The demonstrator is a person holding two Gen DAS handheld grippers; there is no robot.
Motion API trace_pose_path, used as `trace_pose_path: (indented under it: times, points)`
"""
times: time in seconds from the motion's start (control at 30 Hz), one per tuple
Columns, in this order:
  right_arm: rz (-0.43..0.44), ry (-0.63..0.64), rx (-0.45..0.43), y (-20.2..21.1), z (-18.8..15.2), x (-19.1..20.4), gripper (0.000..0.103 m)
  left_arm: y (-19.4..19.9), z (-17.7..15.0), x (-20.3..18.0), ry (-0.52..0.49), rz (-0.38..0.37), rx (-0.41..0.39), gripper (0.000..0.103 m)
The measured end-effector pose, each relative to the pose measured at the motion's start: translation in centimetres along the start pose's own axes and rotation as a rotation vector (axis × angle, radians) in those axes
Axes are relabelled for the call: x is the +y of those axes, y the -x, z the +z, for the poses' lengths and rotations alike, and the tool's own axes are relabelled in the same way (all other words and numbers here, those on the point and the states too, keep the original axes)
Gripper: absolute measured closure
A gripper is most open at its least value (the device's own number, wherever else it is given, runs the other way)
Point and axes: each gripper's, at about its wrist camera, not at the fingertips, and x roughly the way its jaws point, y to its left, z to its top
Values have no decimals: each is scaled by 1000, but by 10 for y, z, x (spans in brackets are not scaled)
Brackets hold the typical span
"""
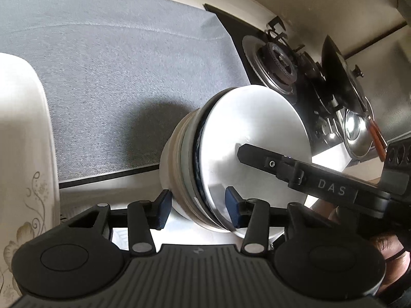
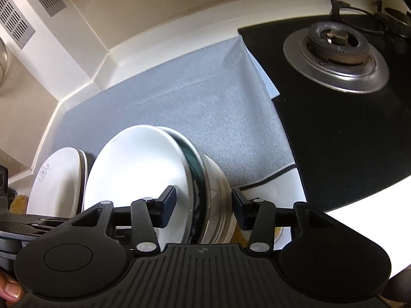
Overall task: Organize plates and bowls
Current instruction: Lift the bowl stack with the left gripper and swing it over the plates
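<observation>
Both grippers, left gripper (image 1: pixel 196 211) and right gripper (image 2: pixel 203 210), have fingers spread around the stacked white bowls (image 2: pixel 143 179); next, squeeze and lift evenly.

Floral plate (image 1: pixel 23 154) cut off at left edge, stack's (image 2: pixel 205 192) underside hidden (behind fingers (image 2: pixel 167 202)).

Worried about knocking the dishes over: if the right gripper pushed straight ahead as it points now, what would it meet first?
The right gripper would likely meet the stack of bowls at once: the stack already sits between its open fingers, apparently untouched. Beyond lies the grey mat. Depth is hard to judge.
</observation>
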Motion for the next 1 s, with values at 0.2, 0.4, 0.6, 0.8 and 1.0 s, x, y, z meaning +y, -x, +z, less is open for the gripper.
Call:
trace_pose_path:
  times: [0.2,0.4,0.6,0.8,1.0]
  points:
    - [15,9,-45,4,-2,1,60,7,-7,1,-28,6,-51,56]
    - [37,11,-85,6,-4,2,62,14,-12,5,-39,17,-102,62]
    - [68,9,-123,8,-5,4,62,23,-15,7,-58,25,-153,64]
    - [90,20,-162,10,-2,8,62,31,-17,10,-67,26,-199,65]
    - [107,26,-182,10,0,12,62,40,-18,13,-80,27,-245,65]
